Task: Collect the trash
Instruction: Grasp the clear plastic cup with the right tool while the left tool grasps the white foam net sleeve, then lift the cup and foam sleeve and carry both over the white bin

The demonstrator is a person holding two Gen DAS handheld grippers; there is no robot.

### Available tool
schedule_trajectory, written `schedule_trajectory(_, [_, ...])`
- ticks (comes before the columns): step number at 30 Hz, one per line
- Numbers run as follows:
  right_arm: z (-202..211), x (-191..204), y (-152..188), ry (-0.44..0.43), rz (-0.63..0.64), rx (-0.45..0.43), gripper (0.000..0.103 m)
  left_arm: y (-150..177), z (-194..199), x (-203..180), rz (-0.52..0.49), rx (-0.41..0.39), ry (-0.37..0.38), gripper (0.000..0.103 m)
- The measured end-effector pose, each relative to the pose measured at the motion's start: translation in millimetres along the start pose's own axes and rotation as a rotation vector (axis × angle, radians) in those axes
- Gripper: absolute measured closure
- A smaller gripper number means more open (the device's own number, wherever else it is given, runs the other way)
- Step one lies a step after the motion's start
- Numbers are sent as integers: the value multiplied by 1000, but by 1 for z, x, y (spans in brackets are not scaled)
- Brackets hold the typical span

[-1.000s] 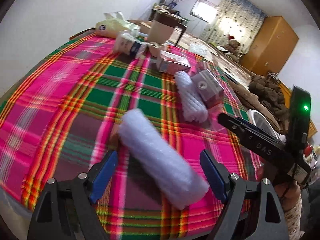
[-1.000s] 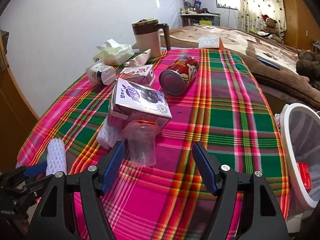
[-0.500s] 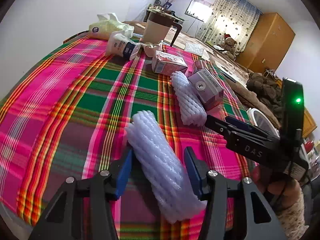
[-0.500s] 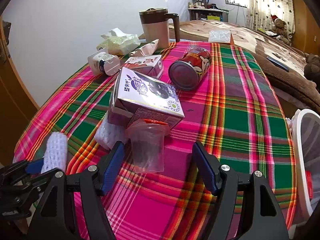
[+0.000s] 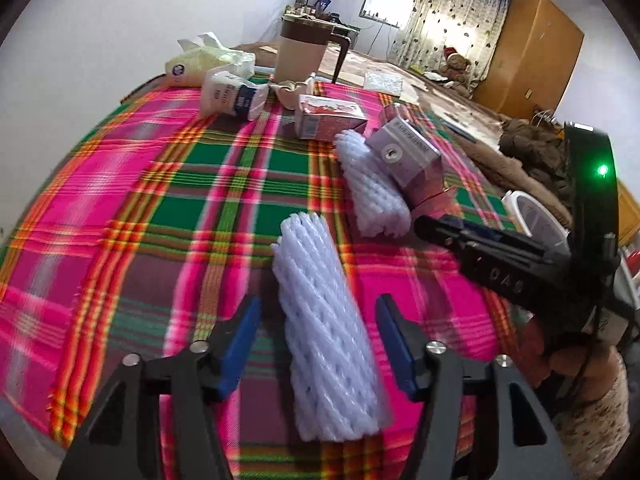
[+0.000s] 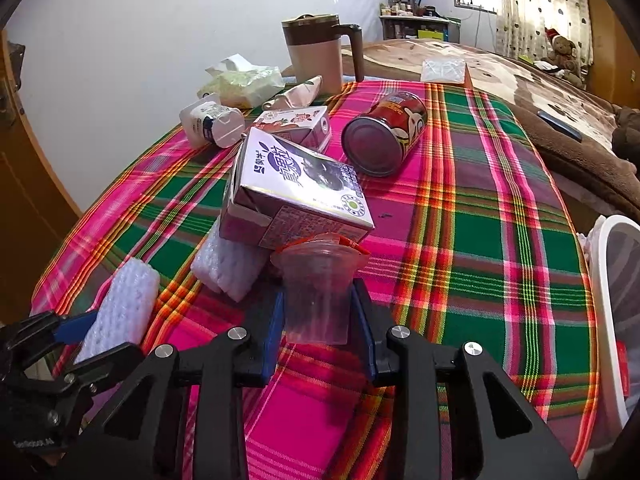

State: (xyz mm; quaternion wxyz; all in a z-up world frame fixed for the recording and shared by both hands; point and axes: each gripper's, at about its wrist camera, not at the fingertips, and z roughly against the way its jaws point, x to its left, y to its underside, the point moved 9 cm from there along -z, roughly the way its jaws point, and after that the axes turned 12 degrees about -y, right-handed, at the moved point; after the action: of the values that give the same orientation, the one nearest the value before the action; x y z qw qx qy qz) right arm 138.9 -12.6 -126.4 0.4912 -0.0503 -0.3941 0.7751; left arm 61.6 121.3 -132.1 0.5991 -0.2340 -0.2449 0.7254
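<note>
Both grippers have changed since half a second ago: the right gripper [image 6: 318, 318] has just closed its jaws onto the clear cup [image 6: 316, 290], pads pressing its sides, while the left gripper [image 5: 318, 344] has just reopened, its pads apart and clear of the foam sleeve [image 5: 324, 332] lying between them on the plaid cloth [image 5: 132, 216]. The sleeve's near end is blurred, the cup's base is hidden behind the right jaws, and the white bin [image 6: 612, 320] is cut off at the frame edge.

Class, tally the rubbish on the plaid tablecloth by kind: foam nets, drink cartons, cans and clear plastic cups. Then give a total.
Foam net: 2
Drink carton: 2
Can: 1
Clear plastic cup: 1
Total: 6
</note>
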Motion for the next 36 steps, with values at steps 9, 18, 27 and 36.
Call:
schedule_trajectory(9, [12, -3, 4, 9, -12, -29, 70, 4, 1, 6, 2, -8, -43, 49])
schedule_trajectory(18, [25, -9, 3, 19, -37, -67, 70, -1, 1, -11, -29, -27, -12, 71])
schedule_trajectory(27, [46, -16, -1, 34, -50, -116, 70, -18, 16, -31, -57, -78, 11, 71])
schedule_trajectory(36, [83, -36, -9, 87, -72, -185, 70, -41, 29, -62, -105, -135, 51, 71])
